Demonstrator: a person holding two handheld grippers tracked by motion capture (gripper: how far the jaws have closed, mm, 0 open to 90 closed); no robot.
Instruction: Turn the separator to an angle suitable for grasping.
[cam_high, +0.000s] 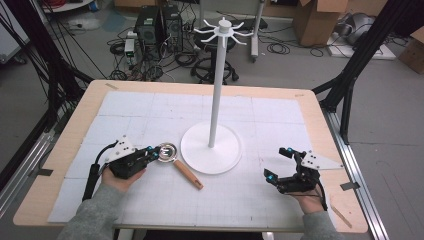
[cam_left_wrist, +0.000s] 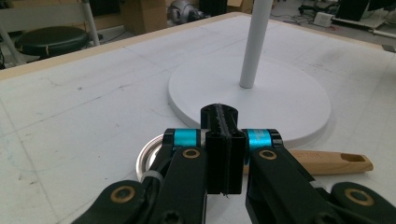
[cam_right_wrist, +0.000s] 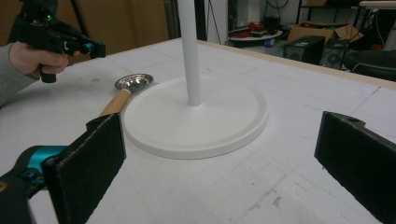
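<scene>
A metal spoon with a round bowl (cam_high: 167, 152) and a wooden handle (cam_high: 189, 175) lies on the white mat, against the left edge of a white stand's round base (cam_high: 211, 148). The stand's pole (cam_high: 217, 90) rises to a ring of hooks (cam_high: 223, 30). My left gripper (cam_high: 152, 151) is shut just left of the bowl, with nothing seen between its jaws. In the left gripper view its tips (cam_left_wrist: 223, 121) hover over the bowl's rim (cam_left_wrist: 147, 158), handle (cam_left_wrist: 327, 162) to the right. My right gripper (cam_high: 276, 162) stands wide open right of the base, holding nothing.
The right gripper view shows the left gripper (cam_right_wrist: 91, 46) a little above and behind the spoon's bowl (cam_right_wrist: 134, 82). The wooden table rim (cam_high: 310, 100) frames the mat. Beyond the far edge are computers (cam_high: 160, 25), cables and a stool.
</scene>
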